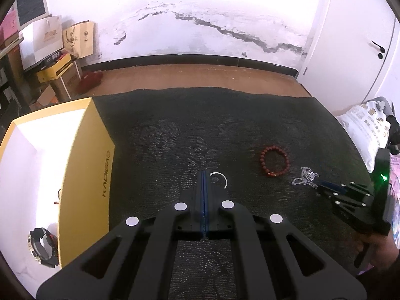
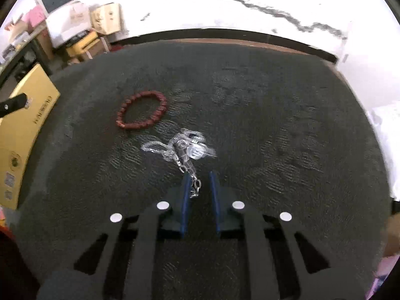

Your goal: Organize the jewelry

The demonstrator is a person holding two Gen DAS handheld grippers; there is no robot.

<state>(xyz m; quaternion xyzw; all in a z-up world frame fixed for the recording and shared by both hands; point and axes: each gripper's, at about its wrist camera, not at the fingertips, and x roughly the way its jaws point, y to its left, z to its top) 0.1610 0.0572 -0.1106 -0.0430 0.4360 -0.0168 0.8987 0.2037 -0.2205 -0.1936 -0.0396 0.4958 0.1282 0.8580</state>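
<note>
Dark patterned mat [image 1: 225, 130], stained wall [image 1: 200, 25]

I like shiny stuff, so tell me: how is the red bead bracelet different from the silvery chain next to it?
The red bead bracelet is dull dark red; the silvery chain is pale and glinting. The bracelet lies open as a neat ring, while the chain sits in a tangled heap. Nothing touches the bracelet; one end of the chain trails between the fingers of the right tool. Both rest on the dark patterned cloth.

The yellow box [image 1: 85, 165] is cut off at the left edge; its interior is overexposed.
</note>
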